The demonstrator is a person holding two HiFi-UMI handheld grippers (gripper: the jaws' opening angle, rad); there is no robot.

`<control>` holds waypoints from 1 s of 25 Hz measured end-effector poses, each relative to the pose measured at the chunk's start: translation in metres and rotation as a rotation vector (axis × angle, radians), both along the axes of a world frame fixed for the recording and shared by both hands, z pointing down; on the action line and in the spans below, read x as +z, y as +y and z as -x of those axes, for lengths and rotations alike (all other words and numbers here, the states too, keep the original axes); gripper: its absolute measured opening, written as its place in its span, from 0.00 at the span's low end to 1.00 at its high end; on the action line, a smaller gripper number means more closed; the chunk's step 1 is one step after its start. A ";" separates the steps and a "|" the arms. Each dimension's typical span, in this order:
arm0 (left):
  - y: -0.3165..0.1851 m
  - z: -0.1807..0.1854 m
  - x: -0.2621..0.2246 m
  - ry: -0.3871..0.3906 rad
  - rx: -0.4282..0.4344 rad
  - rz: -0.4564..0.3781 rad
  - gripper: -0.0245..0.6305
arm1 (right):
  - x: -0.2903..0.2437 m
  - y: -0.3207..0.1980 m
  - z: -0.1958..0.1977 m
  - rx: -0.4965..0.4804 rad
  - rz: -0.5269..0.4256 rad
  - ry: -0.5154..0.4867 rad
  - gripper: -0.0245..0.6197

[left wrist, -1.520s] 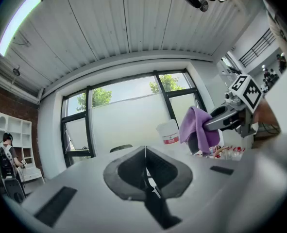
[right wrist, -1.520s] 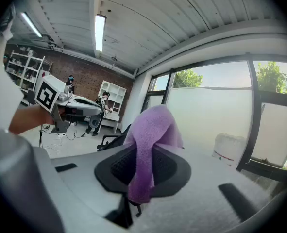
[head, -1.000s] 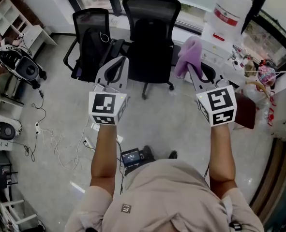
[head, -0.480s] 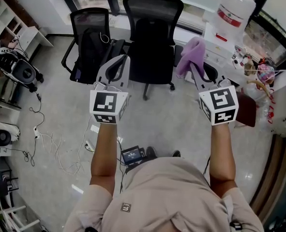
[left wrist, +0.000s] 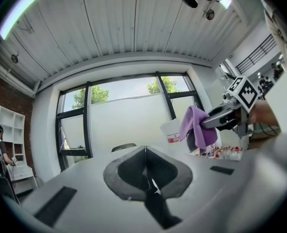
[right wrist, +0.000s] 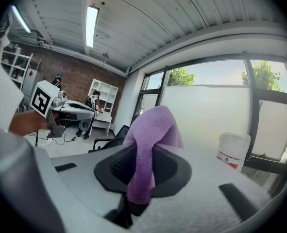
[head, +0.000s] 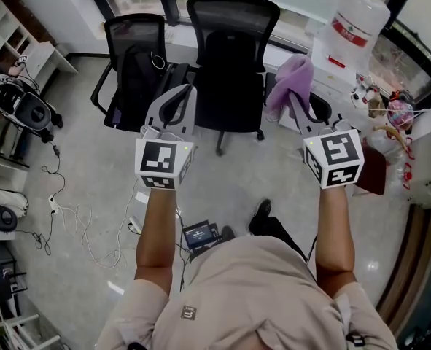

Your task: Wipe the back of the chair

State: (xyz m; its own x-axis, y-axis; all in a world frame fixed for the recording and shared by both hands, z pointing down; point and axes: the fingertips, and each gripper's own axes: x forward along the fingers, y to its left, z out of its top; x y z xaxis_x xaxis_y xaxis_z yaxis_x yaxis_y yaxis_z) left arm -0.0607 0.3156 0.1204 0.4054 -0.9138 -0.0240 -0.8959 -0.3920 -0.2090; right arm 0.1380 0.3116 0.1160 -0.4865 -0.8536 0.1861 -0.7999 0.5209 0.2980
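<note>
A black mesh office chair (head: 233, 57) with a headrest stands straight ahead in the head view, its back facing me. My right gripper (head: 294, 100) is shut on a purple cloth (head: 288, 82), which drapes over the jaws to the right of the chair back; the same purple cloth (right wrist: 150, 149) fills the middle of the right gripper view. My left gripper (head: 173, 104) is shut and holds nothing, hanging in front of the gap between the two chairs. In the left gripper view its jaws meet at the left gripper's tip (left wrist: 145, 171), and the right gripper (left wrist: 221, 118) shows with the cloth.
A second black chair (head: 135, 64) stands to the left of the first. A water dispenser bottle (head: 350, 24) and a cluttered counter (head: 379, 100) lie at the right. Cables (head: 69, 210) and a small device (head: 200, 235) are on the floor near my feet. White shelves (head: 11, 28) stand at far left.
Both grippers have edged slightly forward toward the chair, and my foot has stepped forward on the floor. The cloth stays in the right gripper.
</note>
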 end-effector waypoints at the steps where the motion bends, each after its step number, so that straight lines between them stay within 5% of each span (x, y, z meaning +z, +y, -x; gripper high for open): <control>1: -0.005 0.000 0.003 -0.003 -0.006 0.005 0.05 | 0.001 -0.006 -0.001 -0.003 0.000 -0.002 0.12; 25: -0.205 -0.077 0.023 -0.068 -0.147 0.061 0.05 | 0.037 -0.240 -0.076 -0.149 0.062 -0.053 0.12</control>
State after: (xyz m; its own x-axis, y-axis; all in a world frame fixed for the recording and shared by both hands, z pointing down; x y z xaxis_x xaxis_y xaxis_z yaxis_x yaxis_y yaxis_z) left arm 0.0164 0.1102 0.1433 0.2660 -0.9623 0.0561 -0.9293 -0.2714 -0.2505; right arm 0.2142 0.0719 0.1530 -0.6176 -0.7588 0.2069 -0.7260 0.6512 0.2211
